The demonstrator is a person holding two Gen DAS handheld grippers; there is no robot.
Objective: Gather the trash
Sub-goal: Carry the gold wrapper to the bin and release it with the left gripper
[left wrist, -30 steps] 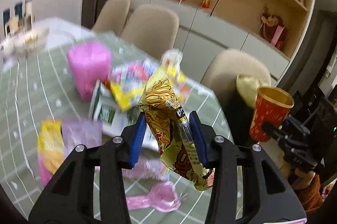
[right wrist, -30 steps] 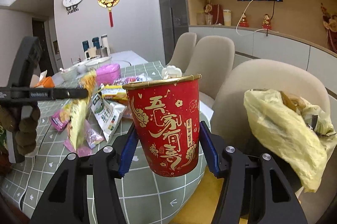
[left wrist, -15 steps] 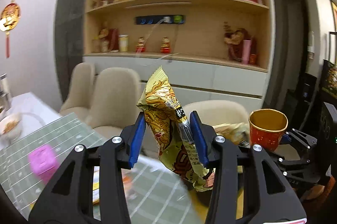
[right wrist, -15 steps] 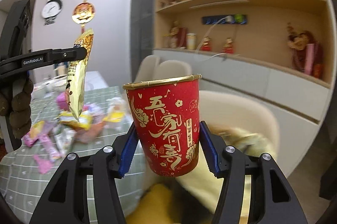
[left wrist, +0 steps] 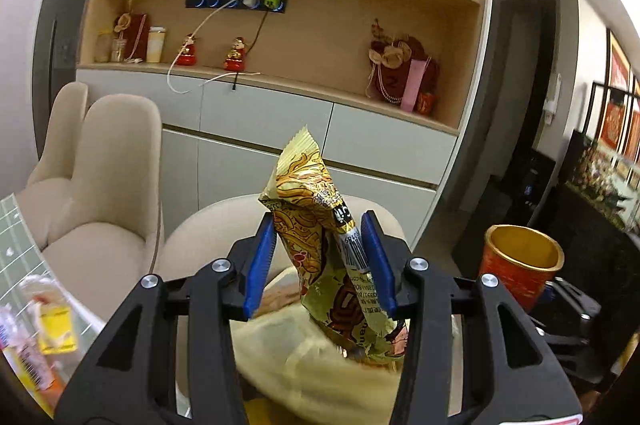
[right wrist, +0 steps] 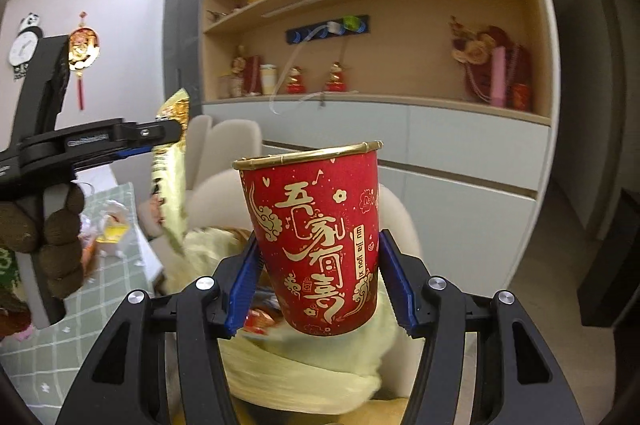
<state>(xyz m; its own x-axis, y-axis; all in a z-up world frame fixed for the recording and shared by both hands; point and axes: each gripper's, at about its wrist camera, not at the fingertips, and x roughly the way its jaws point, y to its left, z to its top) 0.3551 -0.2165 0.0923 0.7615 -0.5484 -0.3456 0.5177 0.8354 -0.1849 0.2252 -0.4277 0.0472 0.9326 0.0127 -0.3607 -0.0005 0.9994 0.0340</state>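
Note:
My left gripper [left wrist: 320, 257] is shut on a crinkled gold snack wrapper [left wrist: 304, 193], which stands upright between the blue pads. Its lower end hangs just above an open pale yellow trash bag [left wrist: 312, 377]. My right gripper [right wrist: 320, 273] is shut on a red paper cup [right wrist: 316, 237] with gold characters and a gold rim, held upright over the same trash bag [right wrist: 304, 377]. The cup [left wrist: 520, 273] also shows at the right of the left wrist view. In the right wrist view the left gripper [right wrist: 160, 141] and its wrapper [right wrist: 170, 193] are at the left, in a gloved hand [right wrist: 56, 237].
The bag rests on a beige chair [left wrist: 208, 233], with more beige chairs [left wrist: 104, 177] to the left. A table with a green grid cloth [right wrist: 112, 289] carries several wrappers [left wrist: 56, 329] at the far left. Grey cabinets and wooden shelves [left wrist: 280, 113] stand behind; dark furniture [left wrist: 580, 245] is on the right.
Both grippers have swung away from the table to the chair with the yellow bag, carrying the wrapper and the cup. The table has slid to the left edge of both views.

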